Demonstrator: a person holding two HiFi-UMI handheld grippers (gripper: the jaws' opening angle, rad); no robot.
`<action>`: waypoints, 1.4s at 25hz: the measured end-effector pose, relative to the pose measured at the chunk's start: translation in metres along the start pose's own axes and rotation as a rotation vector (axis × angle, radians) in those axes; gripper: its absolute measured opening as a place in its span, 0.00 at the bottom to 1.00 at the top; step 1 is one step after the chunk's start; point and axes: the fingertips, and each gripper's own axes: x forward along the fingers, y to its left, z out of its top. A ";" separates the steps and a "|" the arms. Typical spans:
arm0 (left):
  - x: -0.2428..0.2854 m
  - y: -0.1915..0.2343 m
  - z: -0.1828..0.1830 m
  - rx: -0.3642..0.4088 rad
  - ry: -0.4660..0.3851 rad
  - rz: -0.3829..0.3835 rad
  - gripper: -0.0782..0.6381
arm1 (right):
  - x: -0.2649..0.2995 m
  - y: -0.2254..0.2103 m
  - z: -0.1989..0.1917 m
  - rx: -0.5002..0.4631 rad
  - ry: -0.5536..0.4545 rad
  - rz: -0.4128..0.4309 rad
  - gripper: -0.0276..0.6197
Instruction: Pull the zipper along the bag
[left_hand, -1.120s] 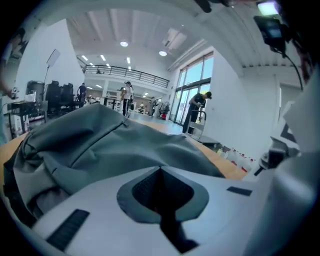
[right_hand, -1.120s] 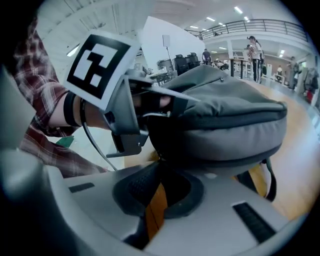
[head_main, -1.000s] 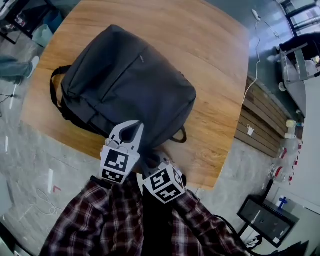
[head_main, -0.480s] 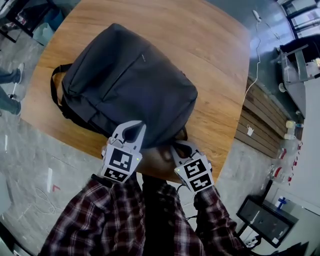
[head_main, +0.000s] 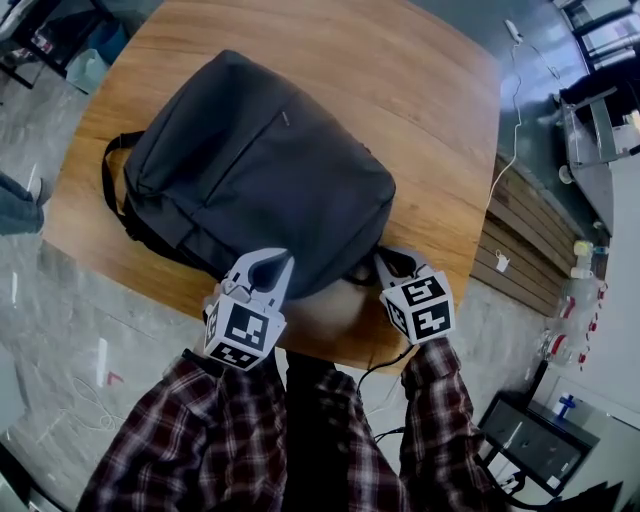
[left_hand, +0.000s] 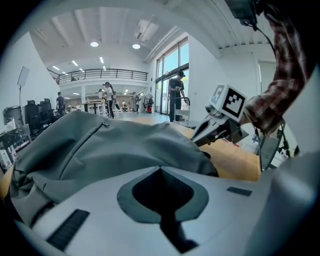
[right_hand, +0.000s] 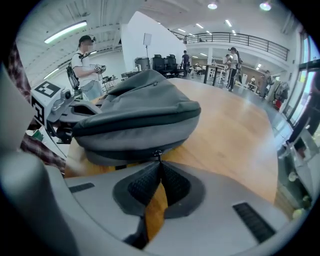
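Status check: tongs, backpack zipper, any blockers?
Left tongs shut on backpack edge. Right tongs shut on zipper pull. No obstruction seen.

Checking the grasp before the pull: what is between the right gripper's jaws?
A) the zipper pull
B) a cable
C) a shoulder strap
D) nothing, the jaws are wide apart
A: in the right gripper view, the right gripper has its jaws closed on the small zipper pull at the lower edge of the bag.
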 end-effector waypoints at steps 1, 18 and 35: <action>0.000 0.000 0.000 0.004 0.001 -0.003 0.12 | 0.003 -0.009 0.002 0.010 -0.001 -0.011 0.07; -0.004 0.039 -0.012 0.253 0.057 -0.142 0.12 | -0.005 0.014 -0.024 0.161 0.006 0.035 0.06; 0.003 0.066 0.044 -0.035 0.141 0.204 0.12 | 0.021 0.200 0.030 0.184 -0.070 0.397 0.06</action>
